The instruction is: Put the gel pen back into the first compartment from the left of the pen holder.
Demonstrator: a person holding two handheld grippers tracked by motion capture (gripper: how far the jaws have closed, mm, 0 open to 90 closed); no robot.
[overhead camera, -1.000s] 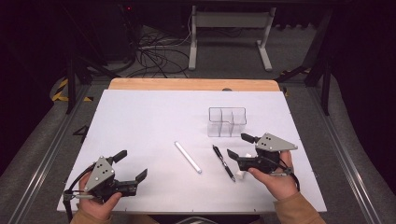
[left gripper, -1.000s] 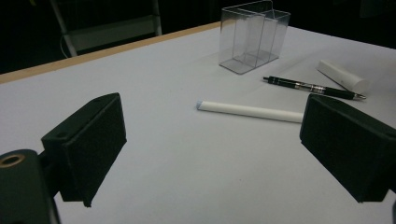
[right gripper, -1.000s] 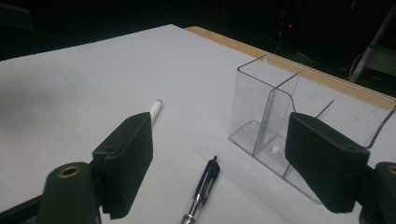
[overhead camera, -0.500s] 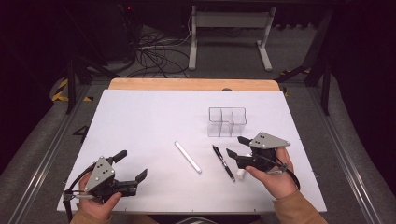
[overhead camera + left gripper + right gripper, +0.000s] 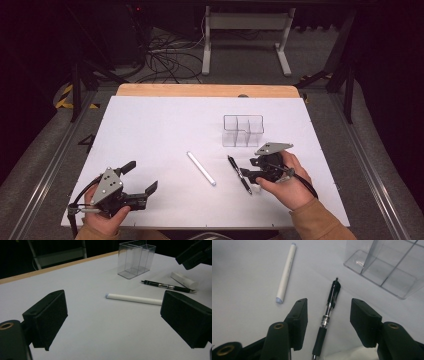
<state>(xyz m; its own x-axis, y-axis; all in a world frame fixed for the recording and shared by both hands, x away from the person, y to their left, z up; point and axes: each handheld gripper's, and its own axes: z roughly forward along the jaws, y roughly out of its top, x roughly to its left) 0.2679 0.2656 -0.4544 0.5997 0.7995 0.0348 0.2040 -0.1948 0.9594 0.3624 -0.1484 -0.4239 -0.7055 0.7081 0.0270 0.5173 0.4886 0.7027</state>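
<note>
Desk [image 5: 150, 130], white-topped with a wooden strip along its far edge, carries every item in its right half; the left half and the whole far band lie bare, leaving wide room there. The near edge runs just below both hands.

Clear organiser [image 5: 243, 131], a see-through box split into compartments, stands upright right of centre, well inside the desk edges, just beyond the right hand.

Left gripper [image 5: 141, 178], held low near the near-left corner, has its jaws released and spread wide over bare desk, touching nothing; in the left gripper view the white stick lies between and beyond them.

Right gripper [image 5: 247, 167], held at the near right, points down at the pen. Its jaws have just been closing and now stand about half open, one on each side of the pen's barrel in the right gripper view, with a gap on both sides; the pads do not press on it.

White stick [image 5: 201, 168] lies flat near the desk's middle, slanting from far-left to near-right, beside the pen but apart from it.

Pen [image 5: 327, 314], black with a clear mid-section, lies flat on the desk between the stick and the organiser.

Eraser [image 5: 184, 280], a small white block, lies just beyond the pen's tip end, near the right hand.
</note>
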